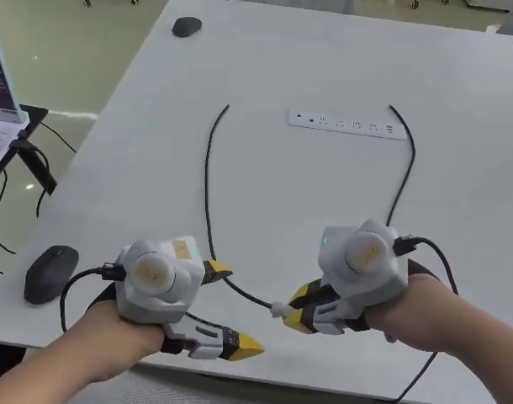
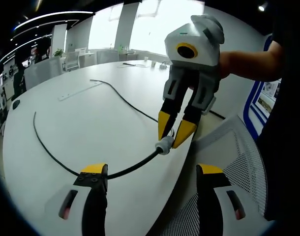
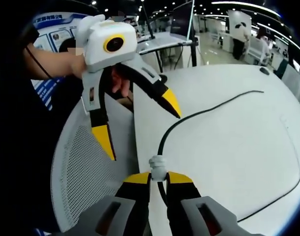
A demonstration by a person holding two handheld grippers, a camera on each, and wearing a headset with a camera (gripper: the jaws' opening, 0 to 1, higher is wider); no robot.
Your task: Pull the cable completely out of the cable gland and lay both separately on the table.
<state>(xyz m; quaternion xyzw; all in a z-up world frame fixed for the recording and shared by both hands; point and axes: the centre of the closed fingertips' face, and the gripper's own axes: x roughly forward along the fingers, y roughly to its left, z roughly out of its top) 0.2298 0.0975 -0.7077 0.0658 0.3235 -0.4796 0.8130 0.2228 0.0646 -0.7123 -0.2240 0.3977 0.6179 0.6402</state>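
Observation:
A small white cable gland [image 1: 279, 310] sits on the end of a long black cable [image 1: 208, 194] near the table's front edge. My right gripper [image 1: 288, 317] is shut on the gland [image 3: 157, 164], which pokes out just past the right gripper's [image 3: 158, 178] yellow tips. From there the cable [image 3: 209, 110] curves away over the white table [image 1: 307, 67]. My left gripper [image 1: 233, 307] is open, one jaw either side of the cable just left of the gland, touching nothing. The left gripper view looks past my left gripper [image 2: 151, 169] at the gland [image 2: 165, 145] and the right gripper [image 2: 173, 136].
A white power strip [image 1: 345, 124] lies at the table's far middle, its black cord [image 1: 404, 168] running down toward the right hand. One dark mouse [image 1: 48, 271] rests at the front left, another [image 1: 187, 26] at the far edge. A laptop [image 1: 0, 93] stands off the table's left. A mesh chair [image 3: 91, 167] is below the front edge.

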